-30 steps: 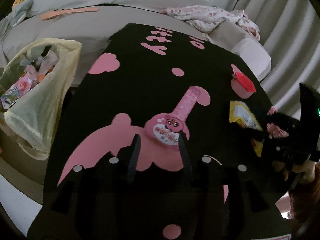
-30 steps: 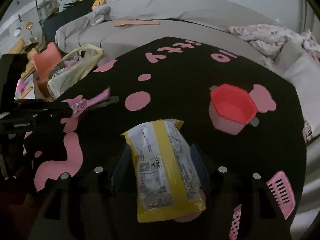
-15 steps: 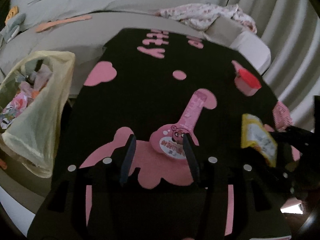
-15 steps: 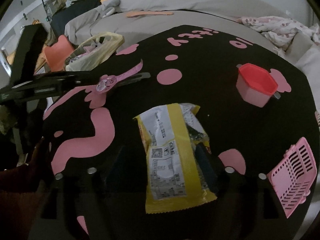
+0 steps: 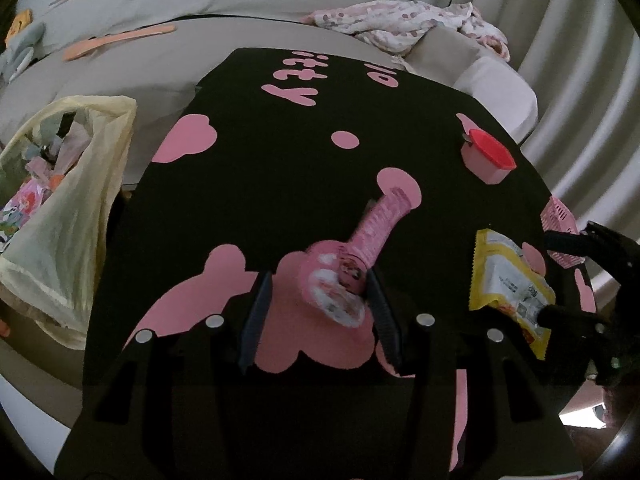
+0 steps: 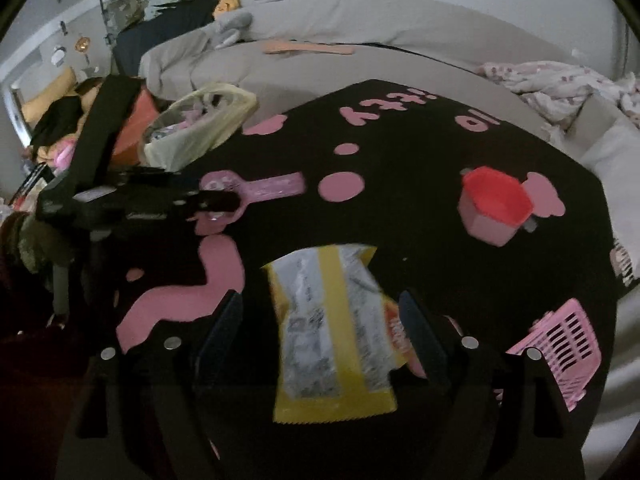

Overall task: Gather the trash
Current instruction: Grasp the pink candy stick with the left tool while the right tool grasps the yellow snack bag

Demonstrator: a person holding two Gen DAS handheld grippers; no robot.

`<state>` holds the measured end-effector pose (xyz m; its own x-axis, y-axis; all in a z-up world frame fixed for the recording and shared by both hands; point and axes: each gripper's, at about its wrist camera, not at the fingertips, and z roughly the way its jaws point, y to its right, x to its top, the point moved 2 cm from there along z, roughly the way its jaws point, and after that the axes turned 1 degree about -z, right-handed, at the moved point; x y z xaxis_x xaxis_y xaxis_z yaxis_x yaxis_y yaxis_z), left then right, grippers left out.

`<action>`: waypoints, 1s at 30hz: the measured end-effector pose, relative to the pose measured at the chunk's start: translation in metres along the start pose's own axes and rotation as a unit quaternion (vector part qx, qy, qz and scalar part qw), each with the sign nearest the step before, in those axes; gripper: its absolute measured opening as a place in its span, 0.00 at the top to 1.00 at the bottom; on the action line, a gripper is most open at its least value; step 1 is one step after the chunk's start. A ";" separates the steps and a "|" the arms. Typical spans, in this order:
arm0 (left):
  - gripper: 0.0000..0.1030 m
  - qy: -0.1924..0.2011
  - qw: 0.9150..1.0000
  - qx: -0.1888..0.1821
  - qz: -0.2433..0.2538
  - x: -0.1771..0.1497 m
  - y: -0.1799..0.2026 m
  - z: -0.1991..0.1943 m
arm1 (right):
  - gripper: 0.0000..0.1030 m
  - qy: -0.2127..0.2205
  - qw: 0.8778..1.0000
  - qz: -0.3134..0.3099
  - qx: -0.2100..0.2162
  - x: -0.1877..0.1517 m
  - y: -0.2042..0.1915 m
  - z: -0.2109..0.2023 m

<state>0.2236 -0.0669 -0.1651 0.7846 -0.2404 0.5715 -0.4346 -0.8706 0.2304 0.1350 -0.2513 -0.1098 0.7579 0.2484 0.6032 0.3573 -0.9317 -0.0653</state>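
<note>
A pink lollipop-shaped wrapper (image 5: 352, 264) lies on the black table with pink shapes (image 5: 280, 168). My left gripper (image 5: 316, 296) is open around its round end, which leans against the right finger (image 5: 380, 308); the wrapper also shows in the right wrist view (image 6: 248, 192). A yellow and white snack packet (image 6: 332, 328) lies between the fingers of my right gripper (image 6: 324, 316), which is open; the packet also shows in the left wrist view (image 5: 508, 276). A yellowish trash bag (image 5: 68, 216) holding several wrappers hangs off the table's left side.
A pink cup with a red inside (image 6: 496, 208) stands at the right of the table. A pink plastic basket (image 6: 560, 344) lies at the near right edge. A grey sofa (image 5: 240, 8) with a pink patterned blanket (image 5: 404, 28) is behind the table.
My left gripper has moved forward, so the wrapper's round end is now between its fingers and tilted up. The right gripper has closed in on the yellow packet, which has crumpled a little.
</note>
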 end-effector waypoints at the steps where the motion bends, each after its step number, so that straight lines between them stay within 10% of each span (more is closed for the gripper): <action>1: 0.55 0.001 1.000 -0.001 -0.001 0.000 -0.001 -0.001 | 0.26 -0.004 1.000 -0.001 -0.005 0.003 0.001 0.004; 5: 0.55 0.004 1.000 -0.005 -0.006 0.000 -0.005 -0.008 | 0.26 -0.023 1.000 -0.016 -0.007 0.006 -0.003 0.021; 7: 0.55 0.005 1.000 -0.005 -0.011 0.001 -0.008 -0.011 | 0.54 -0.036 0.999 -0.023 -0.007 0.006 -0.005 0.030; 12: 0.55 0.001 1.000 -0.008 -0.027 0.001 -0.016 -0.008 | 0.71 -0.024 1.000 -0.018 -0.004 0.006 -0.004 0.021; 30: 0.87 0.020 1.000 -0.008 -0.012 0.006 0.009 -0.009 | 0.72 0.030 0.997 0.073 -0.020 0.003 0.025 -0.016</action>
<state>0.2205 -0.0727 -0.1526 0.7767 -0.2018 0.5966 -0.4226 -0.8693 0.2562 0.1370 -0.2779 -0.0966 0.7657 0.0932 0.6364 0.2226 -0.9667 -0.1262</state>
